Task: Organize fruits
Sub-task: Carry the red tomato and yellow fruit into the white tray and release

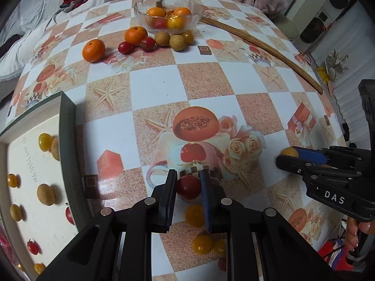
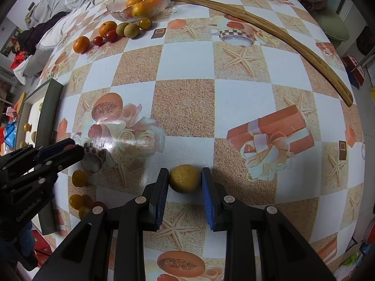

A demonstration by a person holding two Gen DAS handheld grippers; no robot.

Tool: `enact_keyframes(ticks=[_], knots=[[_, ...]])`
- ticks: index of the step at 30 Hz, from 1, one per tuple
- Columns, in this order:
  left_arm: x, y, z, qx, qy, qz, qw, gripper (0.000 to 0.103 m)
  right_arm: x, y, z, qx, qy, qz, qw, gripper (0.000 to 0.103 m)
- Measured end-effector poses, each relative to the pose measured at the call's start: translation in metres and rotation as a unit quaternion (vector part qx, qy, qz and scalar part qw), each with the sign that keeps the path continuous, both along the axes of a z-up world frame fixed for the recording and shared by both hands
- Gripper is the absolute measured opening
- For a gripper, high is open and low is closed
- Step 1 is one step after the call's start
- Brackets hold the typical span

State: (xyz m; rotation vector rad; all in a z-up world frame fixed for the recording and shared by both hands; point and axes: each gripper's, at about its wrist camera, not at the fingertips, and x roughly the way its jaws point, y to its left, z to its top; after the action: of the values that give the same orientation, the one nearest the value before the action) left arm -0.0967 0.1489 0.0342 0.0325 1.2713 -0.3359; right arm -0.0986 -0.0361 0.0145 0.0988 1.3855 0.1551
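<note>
My left gripper point(image 1: 188, 180) is closed around a red cherry tomato point(image 1: 188, 186) that rests on the table. Yellow cherry tomatoes point(image 1: 194, 216) lie just below it. My right gripper point(image 2: 185, 178) brackets a tan longan point(image 2: 184, 178) on the table; the jaws stand slightly apart from it. The right gripper also shows in the left wrist view point(image 1: 287, 157). A white tray with a green rim point(image 1: 68, 145) at the left holds several small fruits. A glass bowl point(image 1: 140, 12) at the far side holds oranges.
Two mandarins point(image 1: 93, 50), red tomatoes and longans lie in front of the bowl. A long curved wooden stick point(image 1: 262, 46) lies along the right side of the table. Bedding and clothes surround the table's far edge.
</note>
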Motion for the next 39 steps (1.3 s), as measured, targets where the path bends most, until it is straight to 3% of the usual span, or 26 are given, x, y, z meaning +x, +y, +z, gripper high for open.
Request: enact_keyframes(ticks=[9,21,33,39], knots=[[-0.010,0.026,0.018,-0.003,-0.016,0.030,0.9994,0.021,0.001,0.012,0.006,0.010,0.003,0.010,1.000,0.031],[-0.035,0.097,0.028,0.005,-0.023,0.119,0.9926,0.021,0.019,0.090,0.025,0.034,-0.011,0.092,0.995,0.031],[-0.080,0.169,0.018,0.020,-0.006,0.214,0.9766,0.021,0.018,0.193,0.040,0.062,-0.017,0.202,0.977,0.031],[-0.095,0.185,0.003,0.026,0.011,0.237,0.9710,0.021,0.008,0.241,0.037,0.073,-0.012,0.255,0.964,0.030]])
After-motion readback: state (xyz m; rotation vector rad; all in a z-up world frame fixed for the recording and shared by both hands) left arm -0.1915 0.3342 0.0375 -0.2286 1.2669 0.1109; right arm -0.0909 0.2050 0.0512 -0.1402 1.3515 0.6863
